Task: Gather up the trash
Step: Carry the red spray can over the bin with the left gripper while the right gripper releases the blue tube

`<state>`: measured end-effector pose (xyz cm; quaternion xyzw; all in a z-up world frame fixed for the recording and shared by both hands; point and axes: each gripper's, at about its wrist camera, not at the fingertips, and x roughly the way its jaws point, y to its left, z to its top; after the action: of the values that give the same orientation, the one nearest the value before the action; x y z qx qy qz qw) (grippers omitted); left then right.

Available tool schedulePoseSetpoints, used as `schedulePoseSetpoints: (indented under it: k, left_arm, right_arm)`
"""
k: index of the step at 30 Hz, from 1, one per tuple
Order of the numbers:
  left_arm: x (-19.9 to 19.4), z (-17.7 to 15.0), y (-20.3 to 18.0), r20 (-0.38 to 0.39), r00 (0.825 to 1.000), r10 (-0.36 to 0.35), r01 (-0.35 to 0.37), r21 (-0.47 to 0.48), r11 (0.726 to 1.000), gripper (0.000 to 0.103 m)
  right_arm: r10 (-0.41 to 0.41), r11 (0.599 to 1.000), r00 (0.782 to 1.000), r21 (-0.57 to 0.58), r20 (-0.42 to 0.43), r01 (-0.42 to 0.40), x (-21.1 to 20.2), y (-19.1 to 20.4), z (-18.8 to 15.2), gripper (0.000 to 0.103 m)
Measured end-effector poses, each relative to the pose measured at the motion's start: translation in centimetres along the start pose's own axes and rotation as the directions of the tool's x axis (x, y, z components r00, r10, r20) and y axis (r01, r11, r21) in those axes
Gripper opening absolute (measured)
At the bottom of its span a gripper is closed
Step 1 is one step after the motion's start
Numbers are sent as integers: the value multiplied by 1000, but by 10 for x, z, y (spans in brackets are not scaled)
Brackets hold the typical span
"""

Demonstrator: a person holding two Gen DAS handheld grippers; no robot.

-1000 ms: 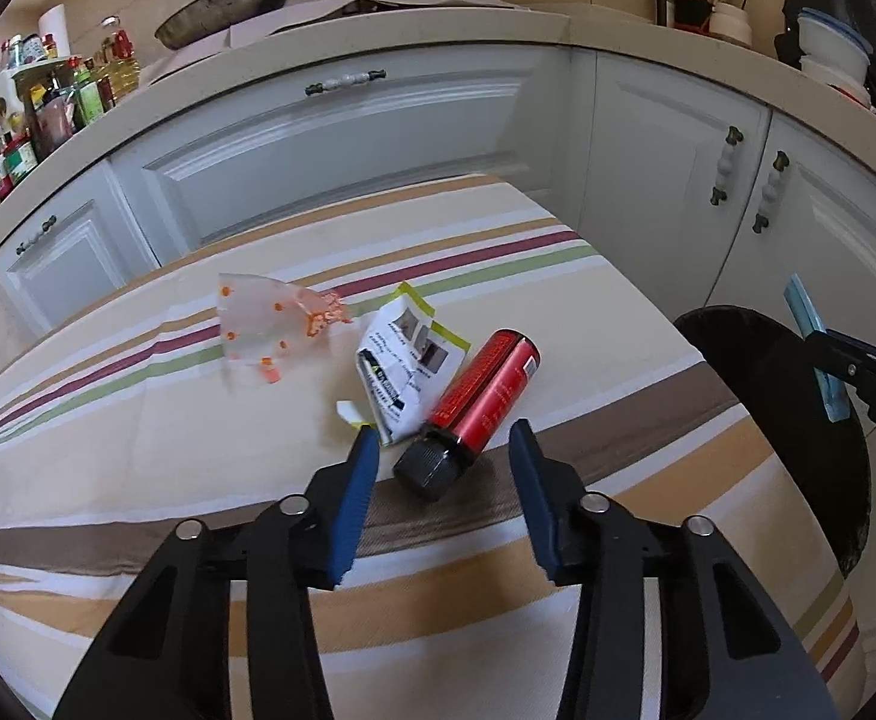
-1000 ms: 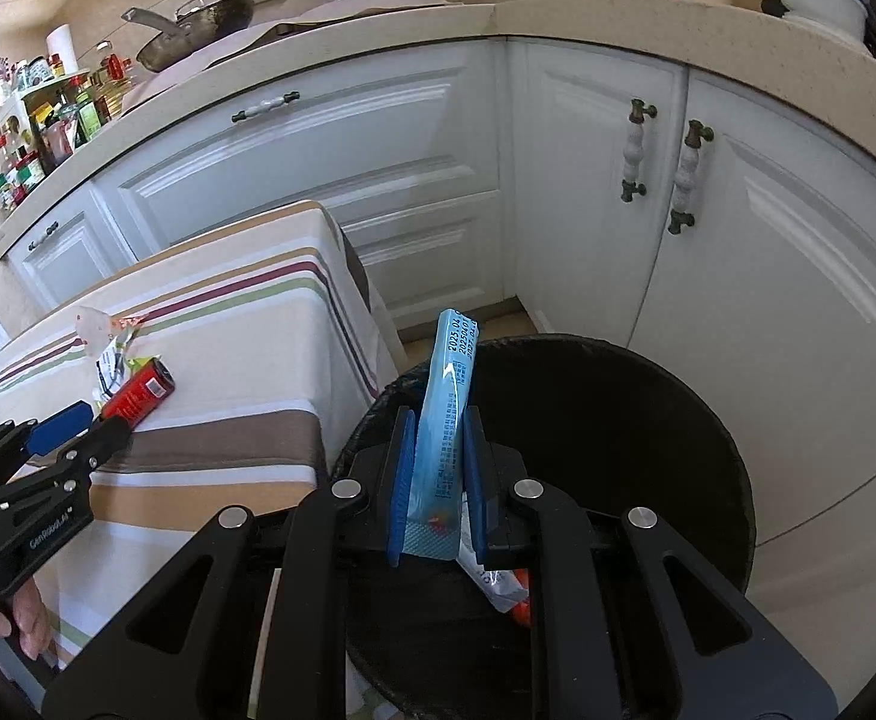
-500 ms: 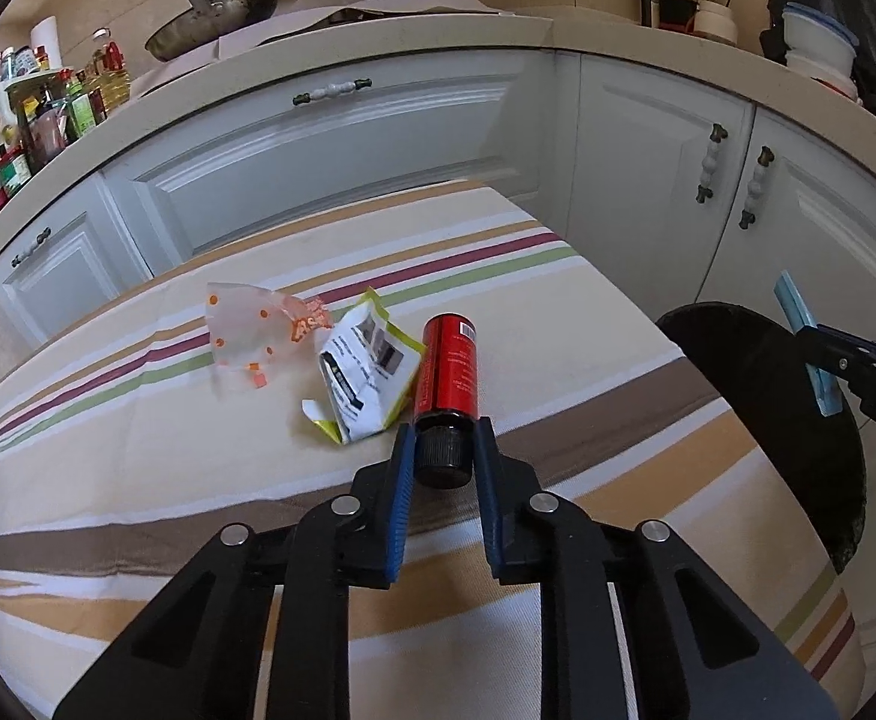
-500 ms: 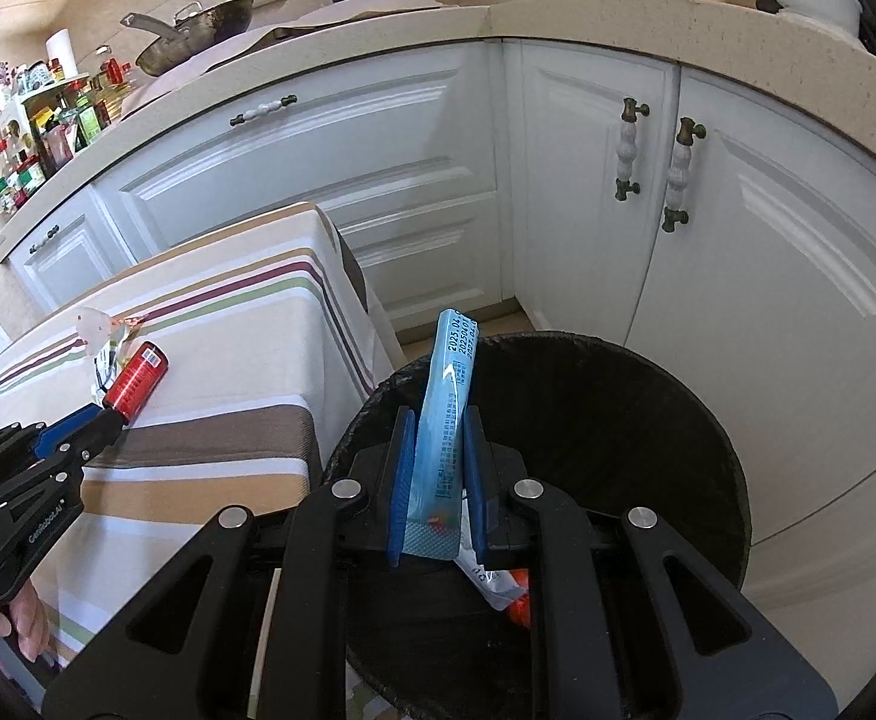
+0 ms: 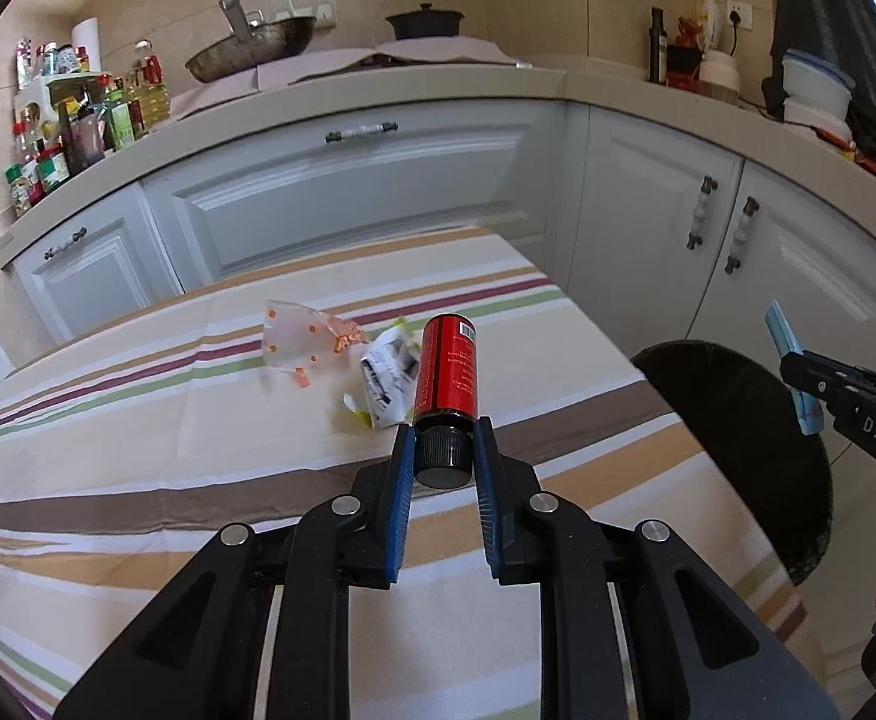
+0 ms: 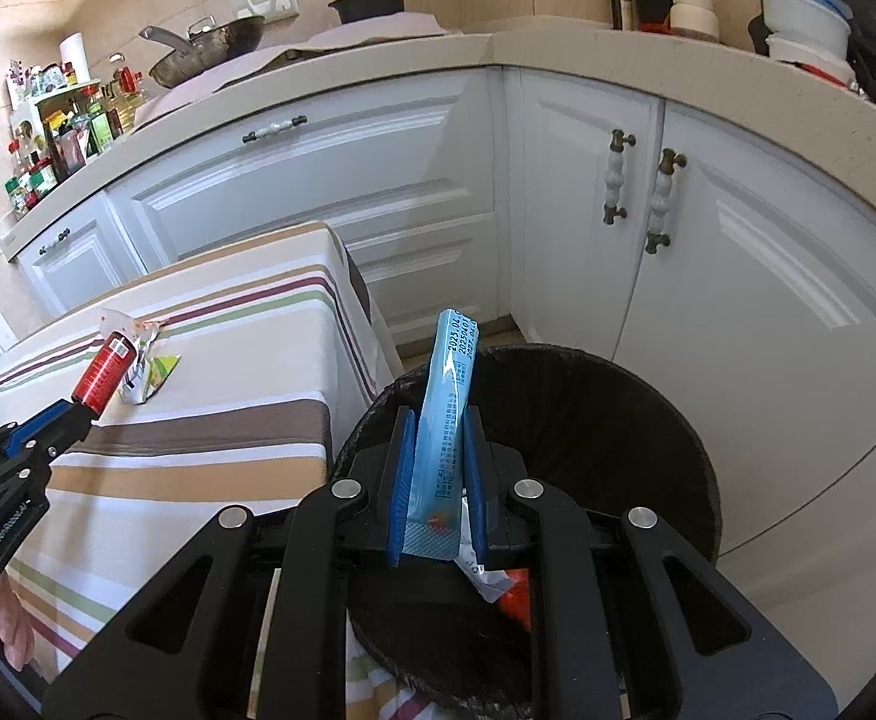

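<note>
Two grips — left gripper [image 5: 441, 461] fingers clamp the red can's [image 5: 445, 371] black cap [image 5: 441, 459], right gripper [image 6: 438, 480] fingers pinch a blue wrapper [image 6: 445, 420].

- The round black bin [image 5: 738, 438] runs behind the right gripper [image 5: 798, 384] in the left view.
- Its contents [image 6: 498, 585] sit mostly hidden behind the gripper body.
- The crumpled white-and-yellow wrapper [image 5: 387, 384] is partly covered by the red cylindrical can [image 5: 447, 369].
</note>
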<state>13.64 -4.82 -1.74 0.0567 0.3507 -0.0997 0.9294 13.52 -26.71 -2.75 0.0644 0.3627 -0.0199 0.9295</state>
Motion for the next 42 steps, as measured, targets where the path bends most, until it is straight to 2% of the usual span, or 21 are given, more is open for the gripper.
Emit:
schedulePoseSetpoints:
  k: [6, 14, 26, 42]
  left_arm:
    - [-22, 1, -8, 49, 999, -10, 9, 4, 1000, 21]
    - [-43, 4, -33, 103, 993, -61, 58, 26, 998, 21]
    - [-48, 7, -83, 147, 981, -127, 113, 99, 989, 21]
    - [-25, 8, -122, 121, 981, -152, 135, 142, 981, 21]
  right_arm:
    - [-15, 1000, 999, -10, 38, 16, -21, 0, -3, 16]
    - [-48, 999, 994, -14, 94, 50, -48, -11, -8, 16]
    - [-80, 997, 987, 6, 140, 80, -71, -35, -16, 16]
    - [-86, 996, 987, 38, 132, 82, -58, -66, -15, 16]
